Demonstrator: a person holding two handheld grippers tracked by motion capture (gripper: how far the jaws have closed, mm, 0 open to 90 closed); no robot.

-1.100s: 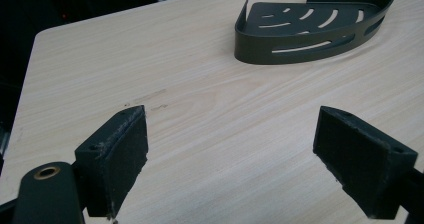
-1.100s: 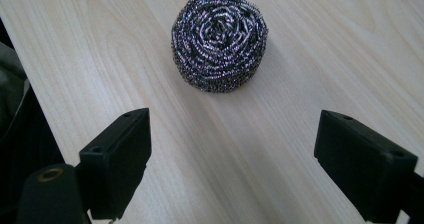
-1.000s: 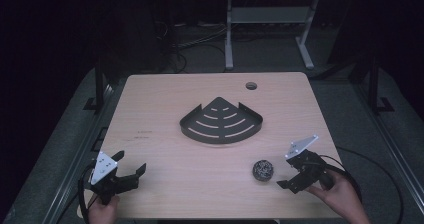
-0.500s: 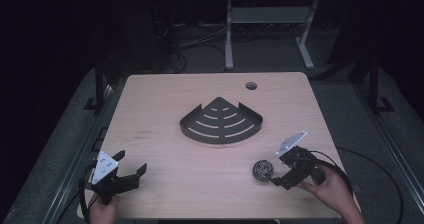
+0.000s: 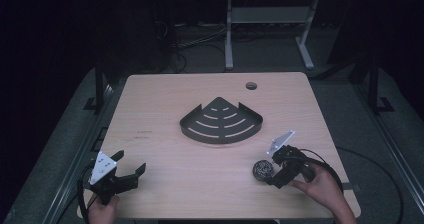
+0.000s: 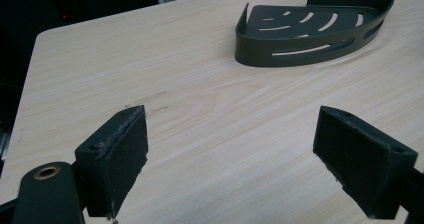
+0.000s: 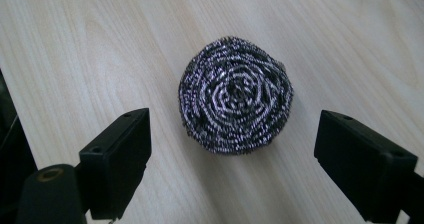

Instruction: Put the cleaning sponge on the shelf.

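The right gripper (image 7: 232, 159) has its jaws spread wide, gripping nothing, with a round scouring pad (image 7: 235, 102) of coiled, shiny metal wire lying just ahead of them on the pale wooden table (image 5: 165, 109), near its front right edge. The left gripper (image 6: 232, 159) is equally wide open over bare wood. A dark, fan-shaped slotted metal tray (image 5: 221, 121) sits mid-table.

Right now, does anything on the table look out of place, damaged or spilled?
Nothing stands out. The steel wool ball sits whole on the table just ahead of the open right tool, the black corner shelf lies flat near the middle, and no spill shows.
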